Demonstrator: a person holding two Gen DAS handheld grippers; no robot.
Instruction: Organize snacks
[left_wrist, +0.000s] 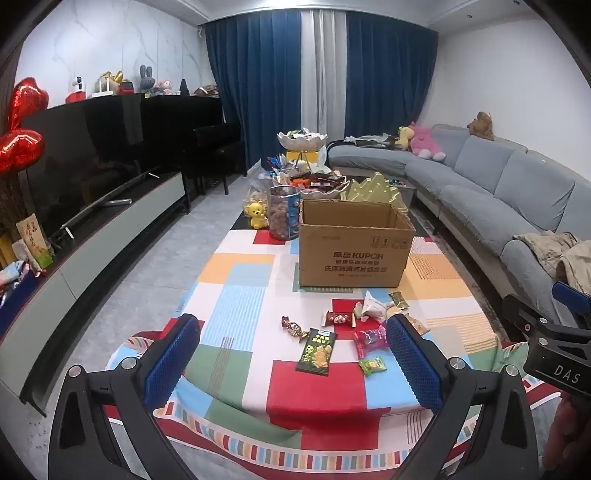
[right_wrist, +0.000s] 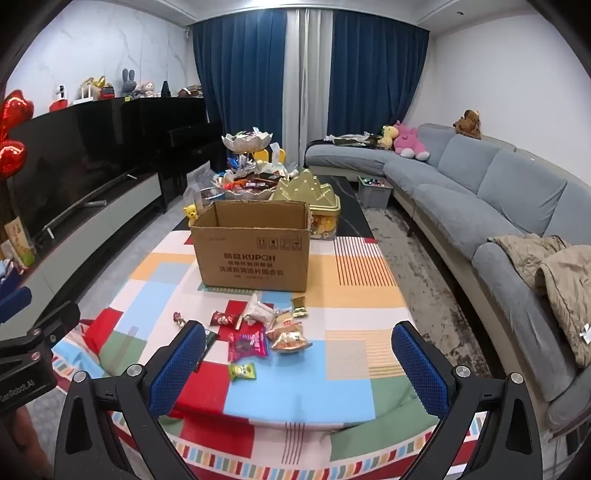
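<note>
An open cardboard box (left_wrist: 354, 251) stands mid-table on the colourful cloth (left_wrist: 240, 295); it also shows in the right wrist view (right_wrist: 255, 254). Several snack packets lie in front of it: a dark green packet (left_wrist: 317, 351), a pink packet (left_wrist: 369, 341), a small green packet (left_wrist: 373, 365), a red-brown bar (left_wrist: 338, 318) and a wrapped candy (left_wrist: 293, 326). The right wrist view shows the pink packet (right_wrist: 246, 343), small green packet (right_wrist: 242, 371) and orange packets (right_wrist: 290, 334). My left gripper (left_wrist: 293, 363) is open and empty above the near table edge. My right gripper (right_wrist: 299, 369) is open and empty there too.
Behind the box stand a clear snack jar (left_wrist: 283, 212), a yellow bear toy (left_wrist: 256, 214), a gold tin (right_wrist: 314, 195) and a tiered bowl of snacks (left_wrist: 301, 142). A grey sofa (right_wrist: 480, 206) runs along the right. A TV cabinet (left_wrist: 110, 229) lines the left.
</note>
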